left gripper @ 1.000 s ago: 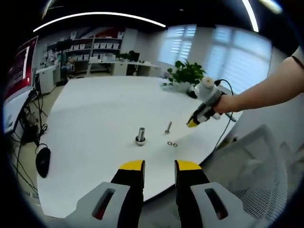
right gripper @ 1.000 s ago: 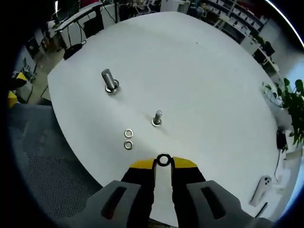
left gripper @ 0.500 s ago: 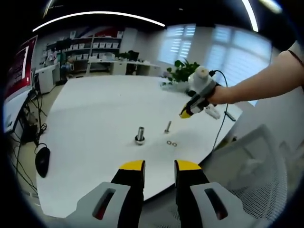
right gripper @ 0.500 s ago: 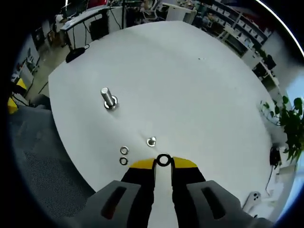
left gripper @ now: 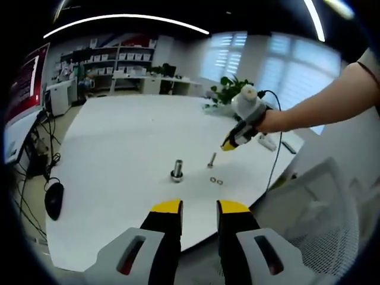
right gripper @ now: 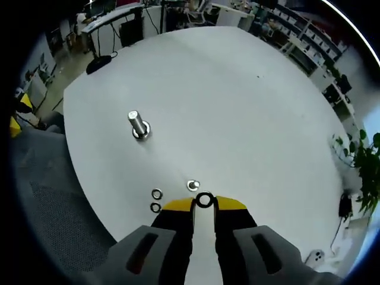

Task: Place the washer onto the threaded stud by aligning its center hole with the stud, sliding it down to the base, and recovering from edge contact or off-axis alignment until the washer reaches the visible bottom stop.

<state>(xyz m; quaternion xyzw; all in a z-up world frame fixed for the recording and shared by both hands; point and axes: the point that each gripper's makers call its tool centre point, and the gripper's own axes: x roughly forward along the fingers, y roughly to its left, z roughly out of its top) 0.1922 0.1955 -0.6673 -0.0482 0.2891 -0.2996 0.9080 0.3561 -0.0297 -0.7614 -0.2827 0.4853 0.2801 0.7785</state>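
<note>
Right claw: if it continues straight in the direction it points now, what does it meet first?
Probably the small stud, just beyond the washer held at the right claw's tips. Depth is unclear, so it may instead meet the white table beside it.

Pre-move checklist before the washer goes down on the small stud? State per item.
1. Washer held at the right gripper tips: ok.
2. Small stud in sight, just ahead of the held washer: ok.
3. Hole centred on the stud axis: not ok, the washer sits beside the stud top.
4. Stud upright on the table: ok in the left gripper view.
5. Spare washers and large stud off the path: ok.
6. Left gripper open, held back: ok.
</note>
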